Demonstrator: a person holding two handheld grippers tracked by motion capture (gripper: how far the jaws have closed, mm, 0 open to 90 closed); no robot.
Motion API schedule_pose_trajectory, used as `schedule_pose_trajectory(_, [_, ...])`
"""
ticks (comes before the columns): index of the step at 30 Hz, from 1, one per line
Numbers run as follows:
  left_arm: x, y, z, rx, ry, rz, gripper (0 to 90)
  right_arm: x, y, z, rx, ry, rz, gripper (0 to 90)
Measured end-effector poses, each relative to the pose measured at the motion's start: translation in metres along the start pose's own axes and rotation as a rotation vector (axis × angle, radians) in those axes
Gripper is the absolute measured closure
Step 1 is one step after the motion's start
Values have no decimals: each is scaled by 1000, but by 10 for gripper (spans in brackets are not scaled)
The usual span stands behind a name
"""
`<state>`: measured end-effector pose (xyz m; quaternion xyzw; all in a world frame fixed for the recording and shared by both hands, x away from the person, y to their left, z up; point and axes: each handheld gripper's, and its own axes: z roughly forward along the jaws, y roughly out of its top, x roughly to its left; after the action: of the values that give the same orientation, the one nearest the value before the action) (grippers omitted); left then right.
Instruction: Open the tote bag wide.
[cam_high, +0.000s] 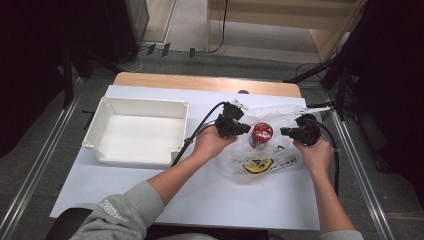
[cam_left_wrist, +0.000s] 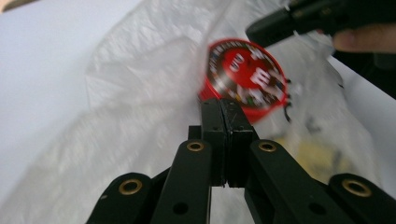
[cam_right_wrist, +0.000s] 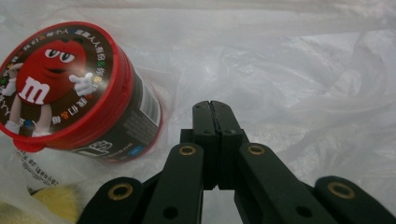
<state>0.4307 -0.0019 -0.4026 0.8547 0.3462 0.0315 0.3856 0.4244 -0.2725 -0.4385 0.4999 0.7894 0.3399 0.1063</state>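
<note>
Two grippers flanked a clear plastic bag (cam_high: 260, 150) near the right edge of the white table (cam_high: 200, 200): the left gripper (cam_high: 243, 128) had its jaws pressed together, seemingly pinching bag film, though I couldn't confirm the grip. Between them, inside the bag, sat the red-lidded candy tub (cam_high: 261, 133), upright, slightly tilted. The right gripper (cam_high: 283, 131) was likewise closed flat, holding nothing evident, about as near the tub.

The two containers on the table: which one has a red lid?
The small round tub standing on the clear plastic bag between the two grippers has the red lid. The big white tray to its left is open, with no lid.
</note>
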Motion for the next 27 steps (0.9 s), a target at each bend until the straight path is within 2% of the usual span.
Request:
schedule_pose_trajectory(2, [6, 3, 7, 9, 22, -4, 900, 1, 1, 2, 7, 0, -12, 900])
schedule_pose_trajectory(4, [14, 4, 15, 26, 43, -27, 900, 1, 1, 5, 11, -3, -12, 900])
schedule_pose_trajectory(8, [21, 1, 27, 43, 63, -43, 900, 2, -4, 11, 27, 4, -7, 900])
schedule_pose_trajectory(13, [27, -4, 44, 55, 82, -72, 900, 6, -19, 12, 51, 10, -17, 900])
schedule_pose_trajectory(14, [29, -5, 47, 66, 84, -66, 900, 6, -23, 12, 52, 11, -19, 900])
schedule_pose_trajectory(16, [30, -6, 52, 66, 79, -80, 900, 8, -30, 10, 55, 14, -14, 900])
schedule_pose_trajectory(20, [27, -7, 58, 69, 68, -72, 900, 8, -39, 10, 61, 19, -19, 900])
schedule_pose_trajectory(23, [26, -8, 63, 79, 83, -49, 900, 7, -43, 9, 57, 26, -16, 900])
schedule_pose_trajectory(27, [31, -11, 69, 101, 108, -36, 900, 7, -49, 6, 43, 33, -2, 900])
